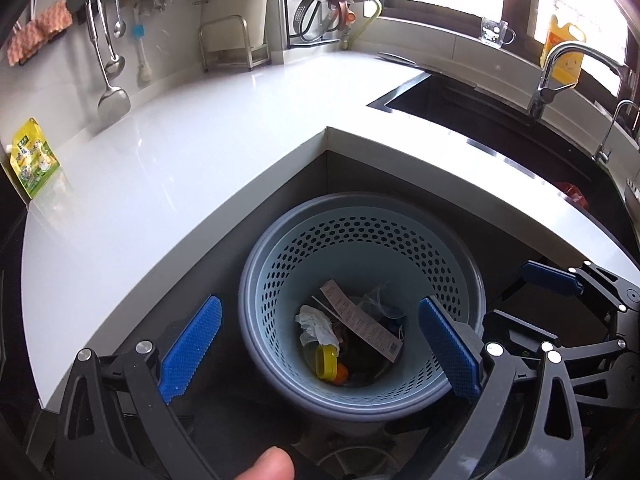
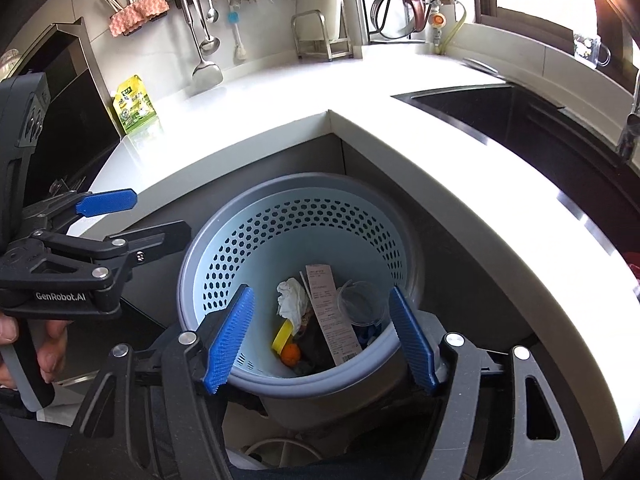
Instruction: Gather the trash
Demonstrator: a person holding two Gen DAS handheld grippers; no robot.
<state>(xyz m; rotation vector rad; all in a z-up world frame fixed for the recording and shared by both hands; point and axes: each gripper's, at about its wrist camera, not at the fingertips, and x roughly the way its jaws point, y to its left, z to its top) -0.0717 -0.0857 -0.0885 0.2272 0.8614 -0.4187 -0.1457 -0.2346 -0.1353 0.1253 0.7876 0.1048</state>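
Note:
A light blue perforated trash bin [image 1: 360, 236] stands on the floor in the counter's inner corner; it also shows in the right wrist view [image 2: 304, 220]. Inside lie a crumpled white tissue [image 1: 316, 324], a long paper receipt [image 1: 360, 322], a yellow cap [image 1: 326, 362], an orange bit [image 1: 341, 372] and clear plastic [image 2: 360, 300]. My left gripper [image 1: 320, 348] is open and empty above the bin. My right gripper [image 2: 320, 338] is open and empty above the bin; it also shows at the right of the left wrist view [image 1: 532, 296].
A white L-shaped countertop [image 1: 180, 160] wraps around the bin. A yellow-green pouch [image 1: 34, 158] leans on the wall at the left. A dark sink [image 1: 480, 120] with a faucet [image 1: 560, 68] lies at the right. Utensils [image 1: 108, 52] hang on the wall.

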